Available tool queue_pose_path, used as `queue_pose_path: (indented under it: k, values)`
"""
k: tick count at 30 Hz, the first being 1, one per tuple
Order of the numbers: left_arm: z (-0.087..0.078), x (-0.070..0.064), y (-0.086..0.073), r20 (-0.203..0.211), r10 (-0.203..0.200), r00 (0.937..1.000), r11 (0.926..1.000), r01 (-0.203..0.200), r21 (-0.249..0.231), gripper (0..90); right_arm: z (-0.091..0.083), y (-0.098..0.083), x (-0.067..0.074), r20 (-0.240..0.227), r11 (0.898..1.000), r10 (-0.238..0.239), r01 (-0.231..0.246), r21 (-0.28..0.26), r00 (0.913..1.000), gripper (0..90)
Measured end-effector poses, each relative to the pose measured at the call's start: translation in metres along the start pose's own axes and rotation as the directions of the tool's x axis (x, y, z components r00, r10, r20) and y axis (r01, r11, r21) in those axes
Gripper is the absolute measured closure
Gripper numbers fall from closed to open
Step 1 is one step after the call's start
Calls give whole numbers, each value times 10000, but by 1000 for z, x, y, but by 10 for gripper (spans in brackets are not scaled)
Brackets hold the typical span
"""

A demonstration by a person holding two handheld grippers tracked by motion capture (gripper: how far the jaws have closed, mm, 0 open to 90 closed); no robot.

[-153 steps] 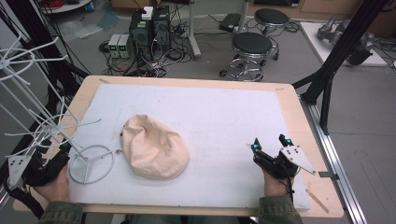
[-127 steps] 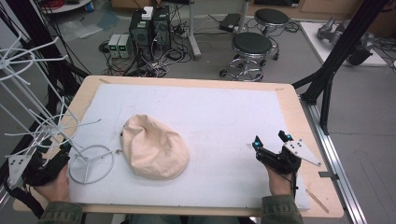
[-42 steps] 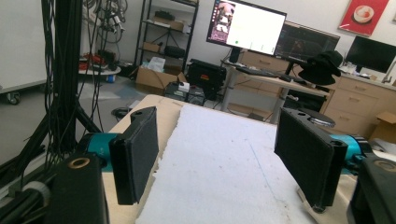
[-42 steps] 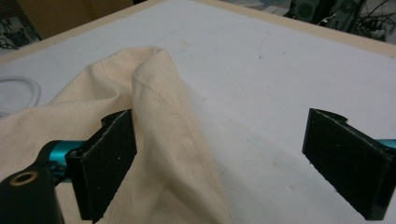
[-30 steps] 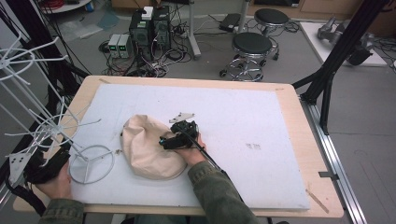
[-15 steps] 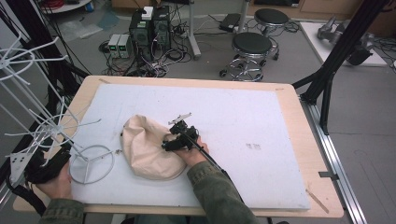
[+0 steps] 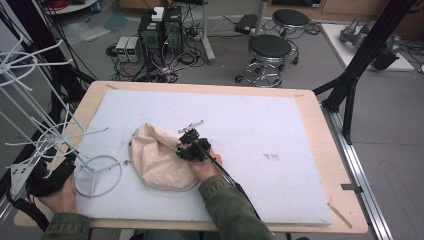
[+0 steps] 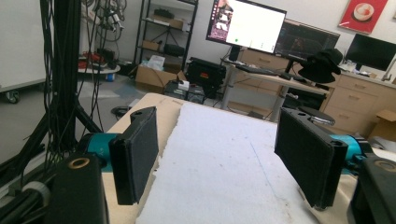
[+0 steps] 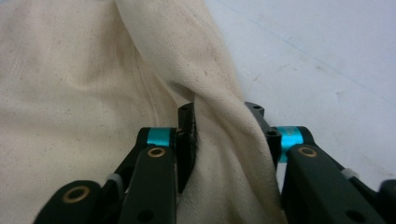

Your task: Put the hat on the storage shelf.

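A cream cloth (image 7: 155,162), rumpled into a rounded heap, lies on the white mat (image 7: 260,125) left of centre. My right gripper (image 7: 186,147) sits at the heap's right edge. In the right gripper view a thick fold of the cloth (image 9: 219,84) runs between the two jaws, and the right gripper (image 9: 219,116) is shut on it. My left gripper (image 7: 56,170) rests at the table's front left corner, beside the base ring of a white wire stand (image 7: 97,175). In its own view the left gripper (image 8: 217,154) stands open with bare mat between the pads.
The white wire stand's (image 7: 42,125) arms rise over the table's left edge. Wooden table rim (image 7: 330,150) frames the mat. Beyond the far edge are stools (image 7: 270,47), computers and cables on the floor. A black frame leg (image 7: 350,80) stands at the right.
My right gripper crossed from the table's right side to the cloth and shut on a fold at its right edge. The cloth has bunched slightly. The left gripper has stayed put.
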State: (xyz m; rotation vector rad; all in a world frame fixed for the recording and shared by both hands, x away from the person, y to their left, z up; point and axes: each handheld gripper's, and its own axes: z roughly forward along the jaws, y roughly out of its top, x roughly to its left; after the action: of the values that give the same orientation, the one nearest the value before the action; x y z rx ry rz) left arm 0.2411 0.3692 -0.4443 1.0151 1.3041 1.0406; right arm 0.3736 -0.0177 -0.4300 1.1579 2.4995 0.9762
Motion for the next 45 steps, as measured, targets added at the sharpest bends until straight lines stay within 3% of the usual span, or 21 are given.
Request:
queue_pose_path:
  k: [4, 10, 26, 31, 38, 45]
  values:
    - [-1, -1, 1, 24, 35, 10000, 10000, -35, -24, 305, -4, 0, -2, 100, 9997, 91, -88, -208, 9999, 734]
    - [-1, -1, 1, 17, -2, 10000, 10000, 2, -41, 305, -7, -4, -2, 90, 9981, -194, 199, -589, 9998, 734]
    - [-2, -1, 0, 27, -106, 9999, 9999, 106, -50, 305, -15, -13, -9, 65, 9880, 318, -304, -1514, 9995, 758]
    - [-3, 0, 1, 0, -146, 9999, 9999, 146, -50, 305, -20, -14, -10, 206, 9873, 269, -234, -1572, 9994, 761]
    - [-2, 0, 0, 55, -202, 9998, 9998, 202, 16, 304, -32, -13, -11, 323, 9739, 296, -215, -2259, 9990, 760]
    - [-3, 0, 0, 32, -229, 9997, 9997, 229, 8, 305, -52, -10, -12, 301, 9451, 522, -396, -3244, 9982, 759]
